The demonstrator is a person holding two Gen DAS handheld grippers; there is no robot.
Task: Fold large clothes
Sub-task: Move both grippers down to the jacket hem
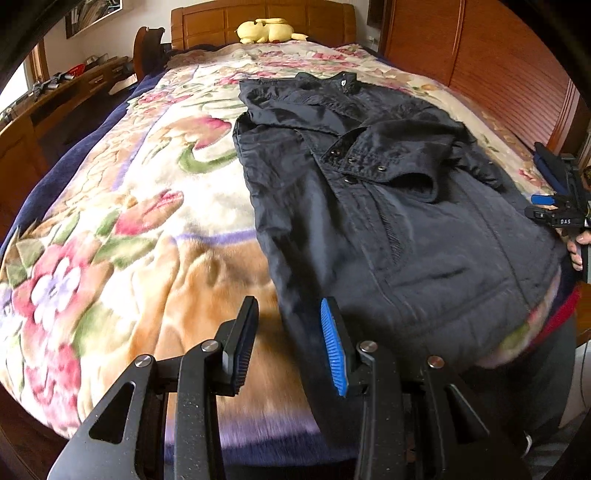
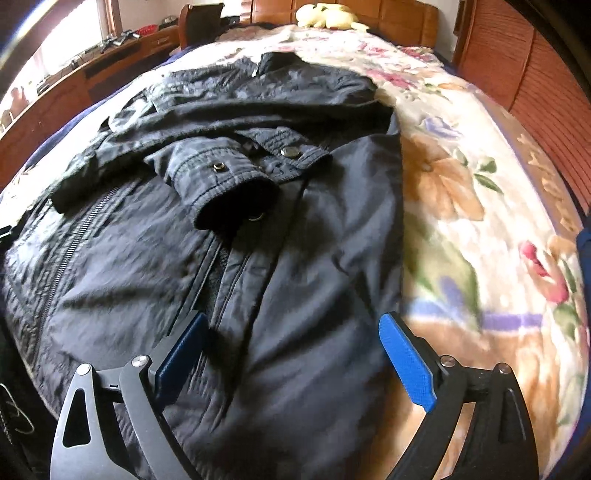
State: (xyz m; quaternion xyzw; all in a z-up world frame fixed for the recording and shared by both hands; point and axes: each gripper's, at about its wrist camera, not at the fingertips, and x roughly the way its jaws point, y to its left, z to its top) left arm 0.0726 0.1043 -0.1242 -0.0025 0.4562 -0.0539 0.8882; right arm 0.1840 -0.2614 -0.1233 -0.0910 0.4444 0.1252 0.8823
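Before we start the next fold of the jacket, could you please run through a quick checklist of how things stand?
1. Jacket lies on the blanket, front up: ok.
2. Both sleeves folded across the chest, cuff on top: ok.
3. Left tongs free, nothing between the pads: ok.
4. Right tongs wide open above the lower jacket, not gripping: ok.
5. Hem lying flat and even: cannot tell, it is under the tongs and blurred.
6. Plush toy at the headboard, well clear of the jacket: ok.

Dark jacket (image 2: 229, 236) of faintly shiny, creased cloth with metal snaps, on a fluffy plush floral blanket (image 1: 122, 206); glossy wooden headboard (image 1: 266, 22).
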